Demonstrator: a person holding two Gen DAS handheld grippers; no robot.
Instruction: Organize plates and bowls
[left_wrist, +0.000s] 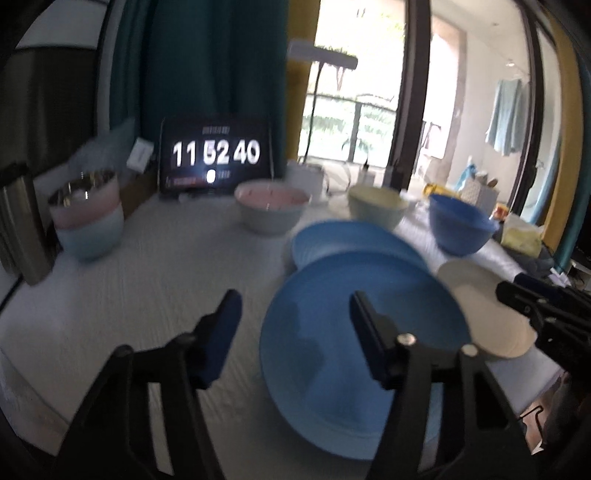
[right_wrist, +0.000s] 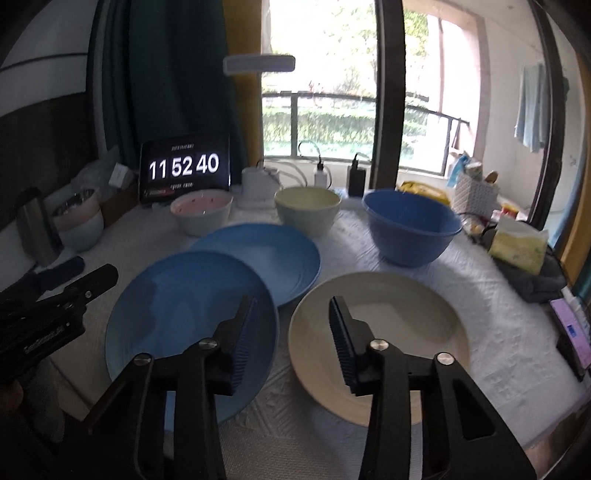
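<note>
White tablecloth (right_wrist: 406, 280) blurs; each hand-held gripper (left_wrist: 295, 332) (right_wrist: 291, 328) gapes empty.

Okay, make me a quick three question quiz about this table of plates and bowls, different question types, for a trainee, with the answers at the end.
1. How many plates lie on the white tablecloth?
2. True or false: the near blue plate overlaps the far blue plate.
3. Which bowl stands farthest right: A the pink-lined bowl, B the cream bowl, C the dark blue bowl?

Key
1. Three: two blue, plus the cream plate.
2. True.
3. C.
</note>
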